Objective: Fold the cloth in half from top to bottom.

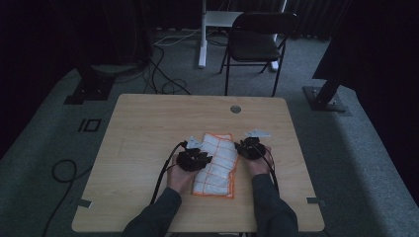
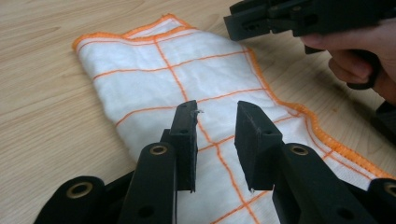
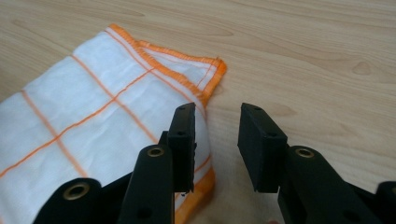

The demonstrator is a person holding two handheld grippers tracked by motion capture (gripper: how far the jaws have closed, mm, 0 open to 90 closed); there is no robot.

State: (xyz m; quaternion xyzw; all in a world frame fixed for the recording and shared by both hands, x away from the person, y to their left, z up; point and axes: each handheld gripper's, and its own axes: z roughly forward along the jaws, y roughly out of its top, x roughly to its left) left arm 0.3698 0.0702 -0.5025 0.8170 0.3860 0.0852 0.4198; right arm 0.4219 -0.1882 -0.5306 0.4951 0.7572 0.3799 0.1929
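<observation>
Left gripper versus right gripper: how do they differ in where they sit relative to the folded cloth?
The left gripper hangs over the middle of the white cloth with orange grid lines; the right gripper straddles its orange-stitched right edge, one jaw over cloth, the other over bare wooden table. Both are open and hold nothing.

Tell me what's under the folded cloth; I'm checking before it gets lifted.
The cloth lies flat on the bare wooden table. Its edges show folded layers; anything thin beneath stays hidden.
</observation>
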